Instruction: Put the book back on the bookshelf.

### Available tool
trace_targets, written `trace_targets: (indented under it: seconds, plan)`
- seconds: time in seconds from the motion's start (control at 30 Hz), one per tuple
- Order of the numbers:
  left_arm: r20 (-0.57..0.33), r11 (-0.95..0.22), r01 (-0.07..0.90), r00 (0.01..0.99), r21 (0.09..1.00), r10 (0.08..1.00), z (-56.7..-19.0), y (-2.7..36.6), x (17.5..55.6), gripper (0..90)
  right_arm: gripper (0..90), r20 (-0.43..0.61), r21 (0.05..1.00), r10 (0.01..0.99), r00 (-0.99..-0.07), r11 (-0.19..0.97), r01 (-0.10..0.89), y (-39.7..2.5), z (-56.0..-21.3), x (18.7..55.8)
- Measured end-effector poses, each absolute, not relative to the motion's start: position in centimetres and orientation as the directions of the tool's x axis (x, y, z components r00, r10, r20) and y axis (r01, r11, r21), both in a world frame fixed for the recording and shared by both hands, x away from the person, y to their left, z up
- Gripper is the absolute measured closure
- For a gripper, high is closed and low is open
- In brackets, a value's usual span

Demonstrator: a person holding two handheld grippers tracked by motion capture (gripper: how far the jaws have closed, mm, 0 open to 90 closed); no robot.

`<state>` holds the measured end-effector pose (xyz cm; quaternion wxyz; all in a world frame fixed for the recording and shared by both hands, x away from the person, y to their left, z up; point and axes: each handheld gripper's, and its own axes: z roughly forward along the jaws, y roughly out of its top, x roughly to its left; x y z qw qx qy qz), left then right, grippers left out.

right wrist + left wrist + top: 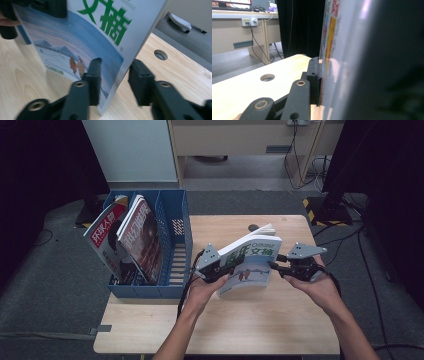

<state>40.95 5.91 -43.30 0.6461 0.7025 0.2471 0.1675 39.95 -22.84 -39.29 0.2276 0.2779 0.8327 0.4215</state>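
A magazine (252,260) with green characters and a snowy picture on its cover is held tilted above the wooden table (260,320). My left gripper (216,269) is shut on its left edge. In the left gripper view one black jaw presses the glossy cover (337,62), and the other jaw is hidden behind the pages. My right gripper (278,265) is at the magazine's right edge. In the right gripper view its jaws straddle the lower corner of the magazine (82,45) and stand apart, with a gap beside the right jaw.
A blue file holder (174,220) stands at the table's left, with two magazines (127,240) leaning in its left compartments. Its right compartment looks empty. A round cable hole (253,227) lies at the table's far edge. Dark curtains and a cabinet are beyond.
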Motion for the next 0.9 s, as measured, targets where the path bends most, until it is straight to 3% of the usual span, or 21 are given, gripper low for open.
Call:
trace_targets:
  seconds: [0.07, 0.33, 0.9]
  plan:
    - [-0.076, -0.046, 0.123, 0.823, 0.991, 0.563, -43.3, 5.9, 40.9, 71.6, 52.6, -0.134, 0.827, 0.668, -0.732, 0.482, 0.288, -22.9, -39.7, 40.2]
    - [-0.071, -0.047, 0.117, 0.825, 0.992, 0.561, -43.4, 5.8, 40.7, 72.3, 31.6, -0.093, 0.811, 0.71, -0.698, 0.461, 0.361, -23.3, -41.7, 41.0]
    - [-0.077, -0.031, 0.115, 0.823, 0.993, 0.563, -43.6, 5.8, 40.6, 72.2, 12.5, -0.034, 0.74, 0.777, -0.629, 0.443, 0.507, -24.7, -47.3, 42.2]
